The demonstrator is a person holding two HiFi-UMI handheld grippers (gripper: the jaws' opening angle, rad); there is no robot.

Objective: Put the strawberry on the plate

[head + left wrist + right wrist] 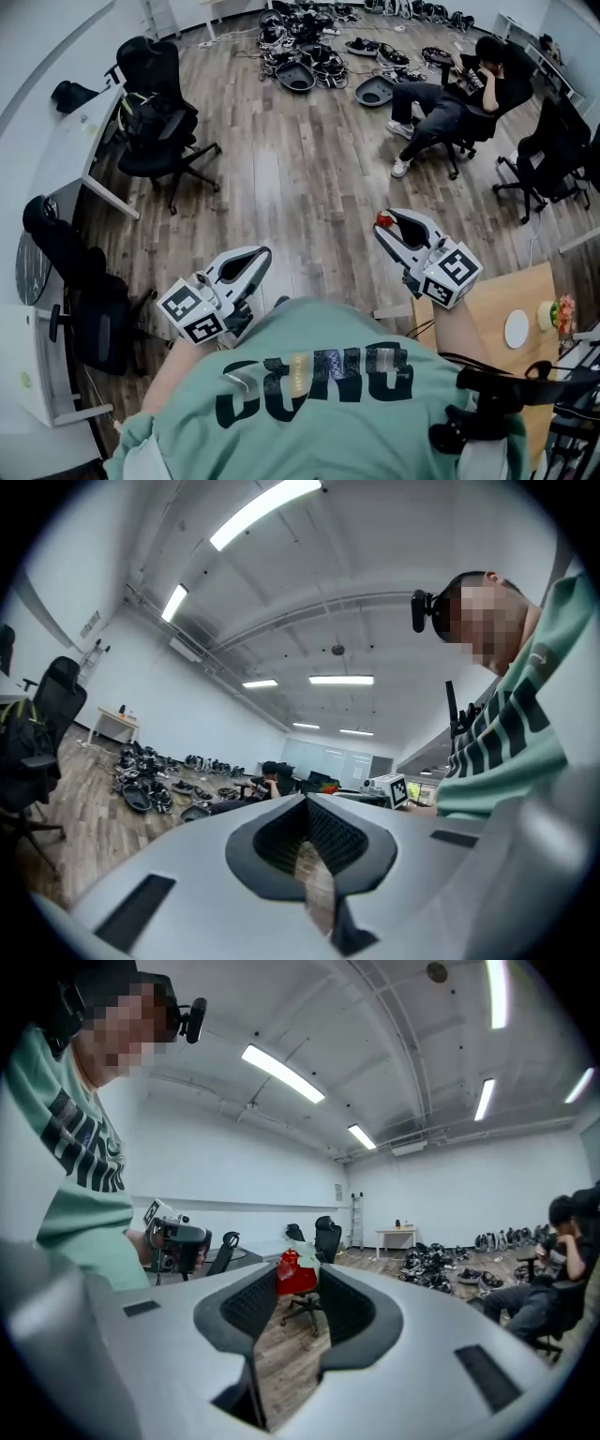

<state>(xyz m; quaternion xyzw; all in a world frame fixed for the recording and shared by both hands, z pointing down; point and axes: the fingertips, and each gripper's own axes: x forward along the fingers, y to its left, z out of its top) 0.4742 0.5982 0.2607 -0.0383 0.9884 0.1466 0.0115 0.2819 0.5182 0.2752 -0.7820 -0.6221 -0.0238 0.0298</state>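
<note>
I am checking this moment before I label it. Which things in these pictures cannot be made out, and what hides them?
- plate: shows in the head view only, small, near the right edge; neither gripper view shows it.
- colourful thing beside the plate: too small to name.
- wooden table: cut off by the person's shoulder and the right edge.
- strawberry: the fingers of the right gripper cover its sides.

I see a big open office: wood-plank floor, white walls, long ceiling light strips lit. Black office chairs by a white desk at left, wooden table at right. Pile of black gear at the far end, a person seated near it.
</note>
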